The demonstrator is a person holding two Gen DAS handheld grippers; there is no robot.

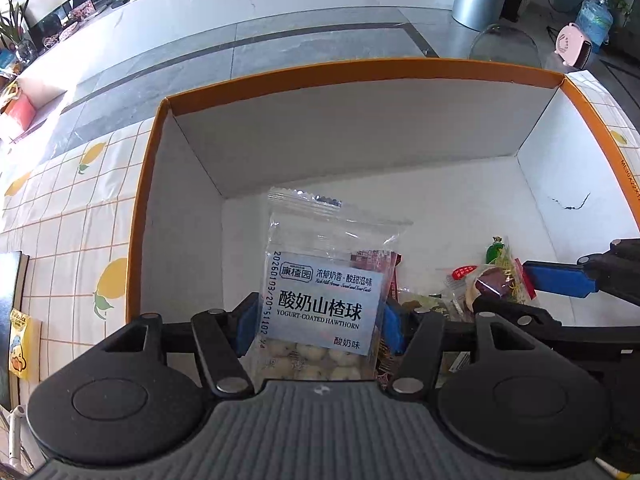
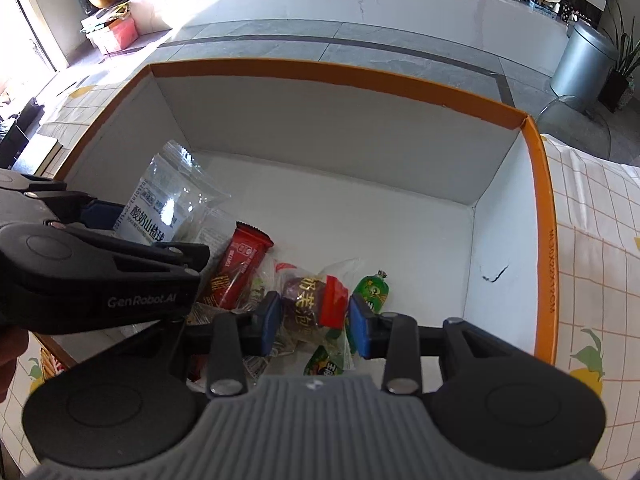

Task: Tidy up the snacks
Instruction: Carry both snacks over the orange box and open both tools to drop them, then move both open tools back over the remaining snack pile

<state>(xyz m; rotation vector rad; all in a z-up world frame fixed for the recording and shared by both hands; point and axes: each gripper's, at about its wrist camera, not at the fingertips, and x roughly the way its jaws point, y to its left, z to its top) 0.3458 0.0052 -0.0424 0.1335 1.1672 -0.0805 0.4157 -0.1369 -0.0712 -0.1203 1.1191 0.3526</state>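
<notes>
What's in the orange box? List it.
Inside the orange box: hawthorn bag, red bar, brown snack, green packets. Packets underneath are covered, unidentifiable.

1. Clear yogurt-hawthorn snack bag [image 1: 320, 304]: lower end hidden behind the grey tool body.
2. Red foil snack bar [image 2: 236, 268]: lower part covered by the left tongs [image 2: 192, 256].
3. Green candy wrappers [image 2: 370, 292]: print too small to read.

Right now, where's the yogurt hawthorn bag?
The yogurt hawthorn bag is held in the left gripper over the box's left side, beside the red bar.
</notes>
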